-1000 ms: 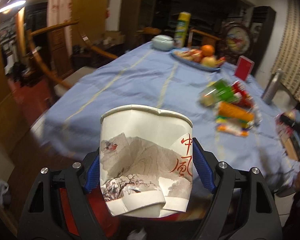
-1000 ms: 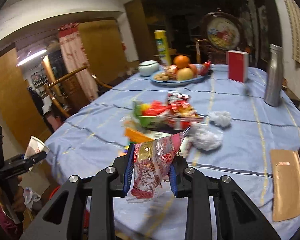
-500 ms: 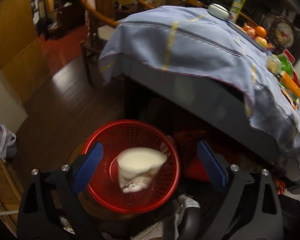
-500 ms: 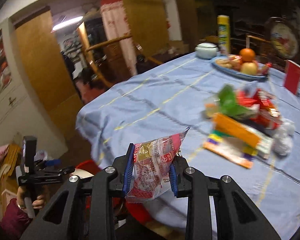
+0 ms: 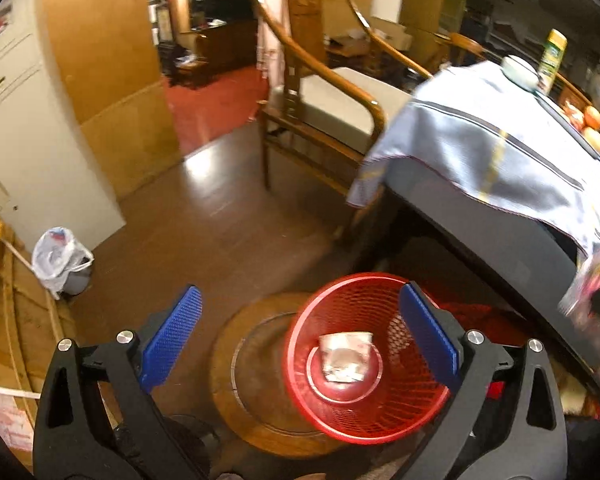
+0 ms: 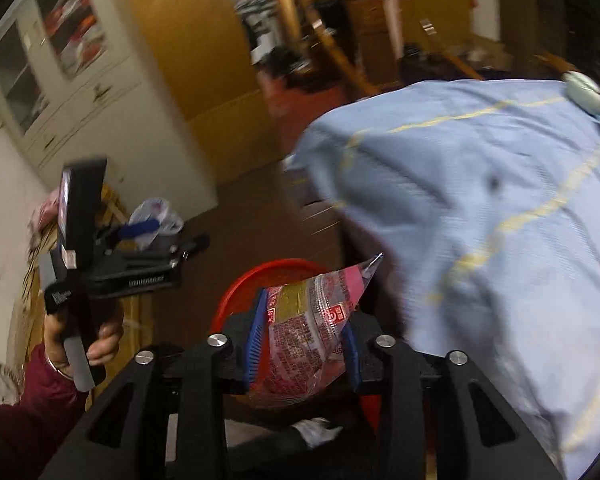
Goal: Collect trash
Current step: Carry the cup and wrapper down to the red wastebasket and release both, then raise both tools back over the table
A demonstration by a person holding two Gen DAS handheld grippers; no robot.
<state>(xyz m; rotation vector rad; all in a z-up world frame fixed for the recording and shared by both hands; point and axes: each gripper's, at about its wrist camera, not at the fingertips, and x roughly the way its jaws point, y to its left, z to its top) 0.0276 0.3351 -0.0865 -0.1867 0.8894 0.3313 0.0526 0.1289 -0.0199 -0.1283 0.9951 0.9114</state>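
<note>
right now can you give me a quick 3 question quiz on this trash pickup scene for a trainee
1. True or false: the paper cup lies inside the red basket.
2. Which gripper holds something? A) the left gripper B) the right gripper C) both
3. Fill in: the right gripper is shut on a ____ .

Key
1. True. The cup rests on the bottom of the basket, which stands on a round wooden stool.
2. B. The left gripper's jaws stand wide apart with nothing between them.
3. Snack wrapper, pink and gold, held over the near rim of the basket beside the table's blue tablecloth.
</note>
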